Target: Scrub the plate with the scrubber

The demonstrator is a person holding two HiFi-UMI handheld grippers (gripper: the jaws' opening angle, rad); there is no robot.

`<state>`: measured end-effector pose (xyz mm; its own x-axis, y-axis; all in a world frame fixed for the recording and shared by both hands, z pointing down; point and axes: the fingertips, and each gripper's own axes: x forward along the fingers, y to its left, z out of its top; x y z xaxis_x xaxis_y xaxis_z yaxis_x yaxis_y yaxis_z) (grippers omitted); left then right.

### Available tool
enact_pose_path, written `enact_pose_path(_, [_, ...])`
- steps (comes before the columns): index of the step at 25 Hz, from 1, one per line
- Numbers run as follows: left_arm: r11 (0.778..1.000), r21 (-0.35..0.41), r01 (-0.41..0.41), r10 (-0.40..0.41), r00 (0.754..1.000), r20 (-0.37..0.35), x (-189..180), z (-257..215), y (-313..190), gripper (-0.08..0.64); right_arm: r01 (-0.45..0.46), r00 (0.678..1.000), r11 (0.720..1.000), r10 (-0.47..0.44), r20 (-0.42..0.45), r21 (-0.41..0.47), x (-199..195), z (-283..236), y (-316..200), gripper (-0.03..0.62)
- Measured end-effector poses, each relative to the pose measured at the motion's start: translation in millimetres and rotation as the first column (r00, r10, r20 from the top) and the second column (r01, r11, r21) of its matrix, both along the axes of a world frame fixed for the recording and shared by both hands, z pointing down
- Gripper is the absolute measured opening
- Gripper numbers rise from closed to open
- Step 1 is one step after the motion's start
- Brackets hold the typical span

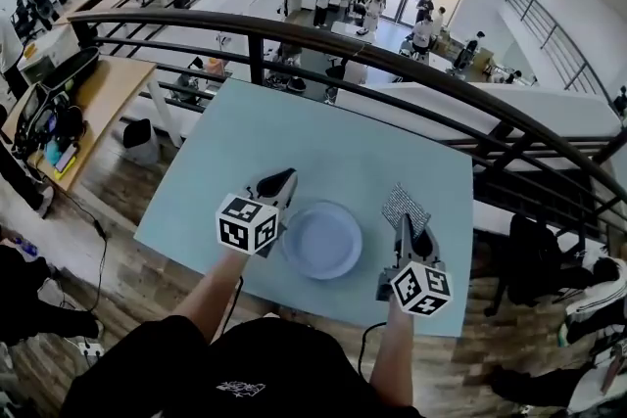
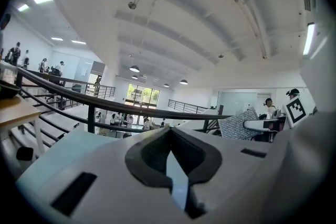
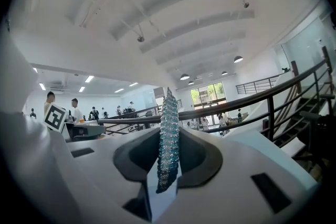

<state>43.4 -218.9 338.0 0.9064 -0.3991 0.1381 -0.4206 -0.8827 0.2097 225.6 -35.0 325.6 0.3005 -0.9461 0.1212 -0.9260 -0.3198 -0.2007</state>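
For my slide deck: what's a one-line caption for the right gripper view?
Right gripper clamps the sparkly scrubber edge-on between its jaws, a railing behind.

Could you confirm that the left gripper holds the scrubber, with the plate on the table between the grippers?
Not quite: the right gripper holds the scrubber, as the right gripper view shows. The plate does lie on the table between the grippers.

The plate (image 1: pixel 322 240), round, pale and bare, lies flat on the counter (image 1: pixel 294 142) by its near edge. The scrubber (image 3: pixel 169 128), a flat glittery teal-grey pad, stands edge-on, pinched in the right claw (image 1: pixel 406 228).
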Motion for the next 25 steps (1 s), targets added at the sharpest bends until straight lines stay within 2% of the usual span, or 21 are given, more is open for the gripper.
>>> enact_pose_path(15, [0.993,0.097,0.07,-0.062,0.994,-0.088,-13.4,-51.2,6.0,0.009,0.062,0.996,0.996,-0.058,-0.073,0.058,-2.3,-34.8,11.2,0.083])
enact_pose_path(25, [0.984,0.17,0.057,-0.039,0.993,-0.107,0.8,-68.6,20.5,0.009,0.033,0.99,0.994,-0.018,-0.139,0.107,7.0,-52.8,22.6,0.081])
